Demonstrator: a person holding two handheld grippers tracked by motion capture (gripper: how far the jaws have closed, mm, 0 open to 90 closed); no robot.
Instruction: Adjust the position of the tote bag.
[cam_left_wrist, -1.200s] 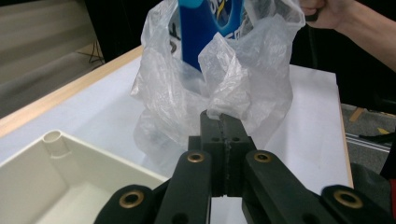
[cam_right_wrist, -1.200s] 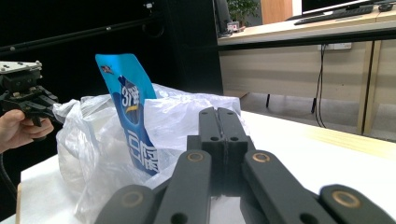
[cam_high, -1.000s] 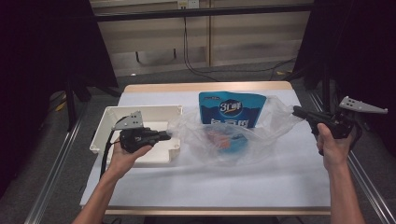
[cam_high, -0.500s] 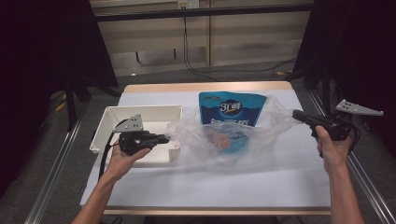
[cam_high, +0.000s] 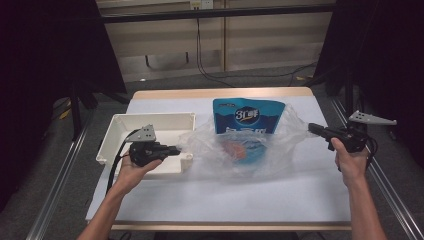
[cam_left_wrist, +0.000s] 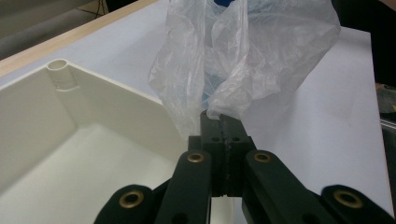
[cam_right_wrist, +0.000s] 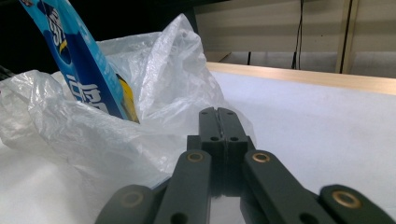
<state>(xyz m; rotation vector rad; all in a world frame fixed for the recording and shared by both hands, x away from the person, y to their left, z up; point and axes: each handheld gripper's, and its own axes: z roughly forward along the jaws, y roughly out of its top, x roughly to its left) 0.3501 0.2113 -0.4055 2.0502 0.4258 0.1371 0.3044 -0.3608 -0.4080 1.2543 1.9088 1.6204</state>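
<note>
A clear plastic bag (cam_high: 207, 145) lies spread in the middle of the white table, with a blue printed pouch (cam_high: 248, 117) standing in it. My left gripper (cam_high: 177, 149) is shut on the bag's left edge, beside the tray's right wall; crumpled film rises from its tips (cam_left_wrist: 220, 119). At the table's right side my right gripper (cam_high: 311, 126) is shut, and the bag's right corner is drawn up to its tips (cam_right_wrist: 218, 112). In the right gripper view the pouch (cam_right_wrist: 79, 65) leans behind the film (cam_right_wrist: 154, 70).
A white empty tray (cam_high: 150, 117) stands at the left, its inside (cam_left_wrist: 70, 140) just below my left gripper. The table's wooden far edge (cam_high: 220, 93) runs along the back. Dark curtains and metal rails flank both sides.
My right gripper has sunk a little, bringing the bag's right corner down with it. The left gripper and the pouch have kept still.
</note>
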